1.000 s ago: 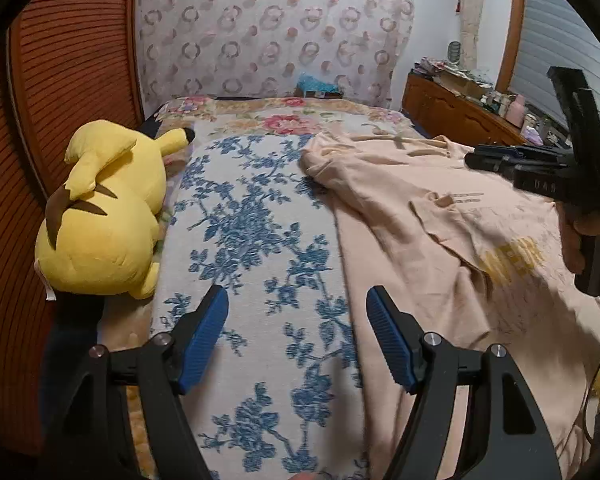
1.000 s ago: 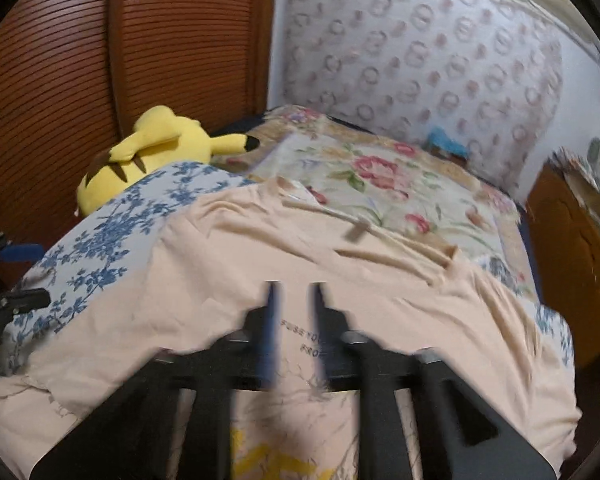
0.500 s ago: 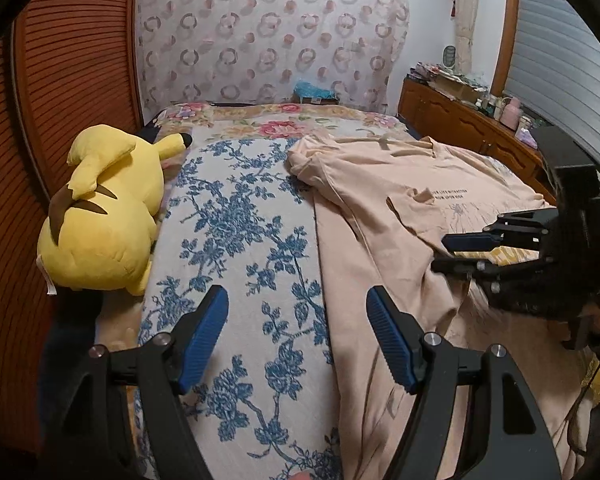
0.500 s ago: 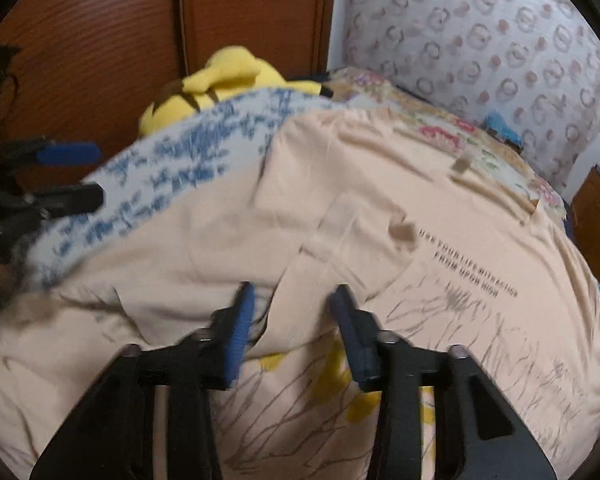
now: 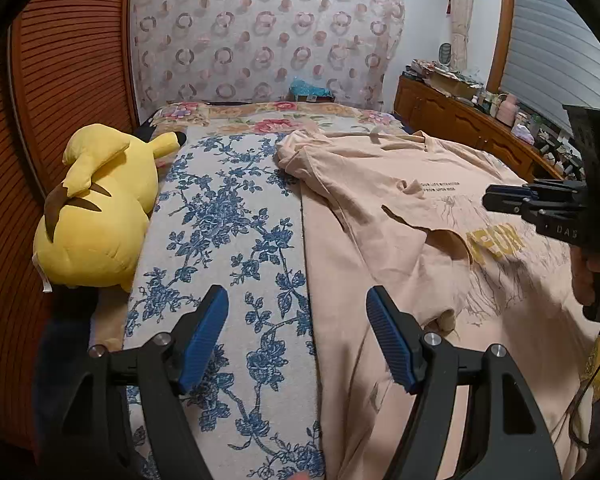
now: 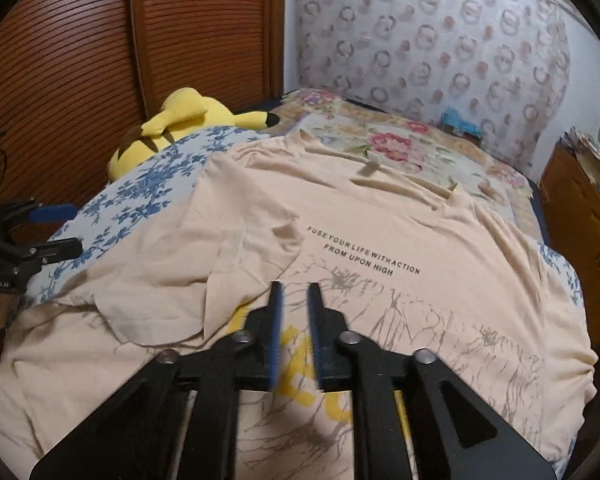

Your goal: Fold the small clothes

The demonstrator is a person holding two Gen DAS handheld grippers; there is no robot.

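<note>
Peach T-shirt (image 6: pixel 380 240) lies spread over the bed, filling the middle and lower part of the right wrist view. One sleeve (image 6: pixel 172 280) is folded in over the front, at the lower left of that view. Black words and a yellow print show on the shirt.

At the bottom middle of the same view is the right gripper (image 6: pixel 294 292). Its jaws have just been closing and now have only a thin gap. Nothing is between them; the shirt lies below them. It hangs over the shirt's front, near the yellow print.

At the bottom of the left wrist view is the left gripper (image 5: pixel 296 312). Its blue pads (image 5: pixel 204 332) are far apart and hold nothing. It hangs over the blue flower blanket (image 5: pixel 228 240), just beside the shirt's left edge.

A yellow plush toy (image 5: pixel 96 216) lies at the left of that view, next to the brown slatted wall (image 5: pixel 60 80).
</note>
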